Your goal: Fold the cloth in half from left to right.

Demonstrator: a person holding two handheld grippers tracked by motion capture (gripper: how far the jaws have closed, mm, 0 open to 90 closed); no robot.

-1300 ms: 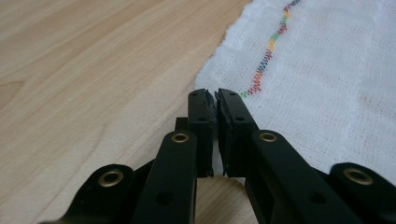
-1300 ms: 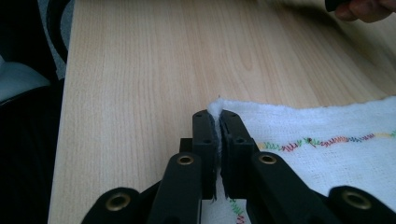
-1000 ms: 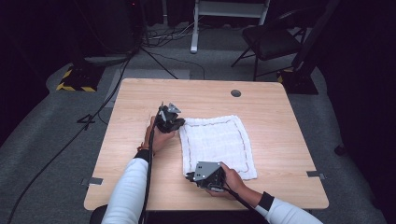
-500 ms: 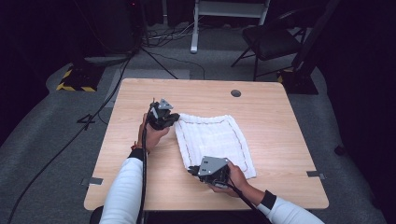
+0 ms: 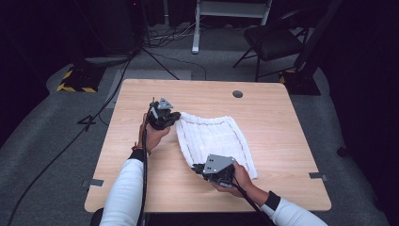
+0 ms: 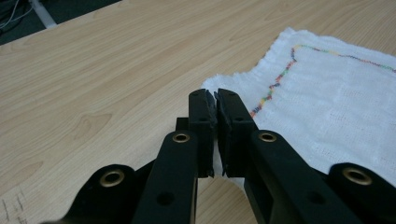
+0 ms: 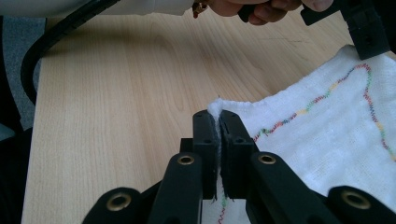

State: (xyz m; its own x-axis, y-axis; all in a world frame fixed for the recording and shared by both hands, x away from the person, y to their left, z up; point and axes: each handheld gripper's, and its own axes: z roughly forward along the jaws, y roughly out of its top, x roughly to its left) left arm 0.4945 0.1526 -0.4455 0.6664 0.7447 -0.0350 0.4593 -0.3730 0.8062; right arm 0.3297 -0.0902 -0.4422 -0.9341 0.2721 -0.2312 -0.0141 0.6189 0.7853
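A white towel (image 5: 216, 136) with a multicoloured stitched line lies on the wooden table (image 5: 287, 127). My left gripper (image 5: 175, 117) is shut on its far left corner, which is pinched between the black jaws in the left gripper view (image 6: 215, 95); the cloth (image 6: 336, 93) spreads away to the right. My right gripper (image 5: 195, 167) is shut on the near left corner, and a white tuft pokes out above its jaws (image 7: 218, 114) in the right gripper view. The towel (image 7: 327, 135) rises off the wood along its left edge between the two grips.
A round cable hole (image 5: 237, 94) sits near the table's far edge. Bare wood stretches left of the towel and along the right side. Beyond the table stand a dark chair (image 5: 277, 40), a white frame and a yellow-black striped base (image 5: 75, 82). Cables trail on the floor.
The towel lay flat and square one second ago; now its left edge is raised and skewed between the grips. Both hands shifted only slightly.
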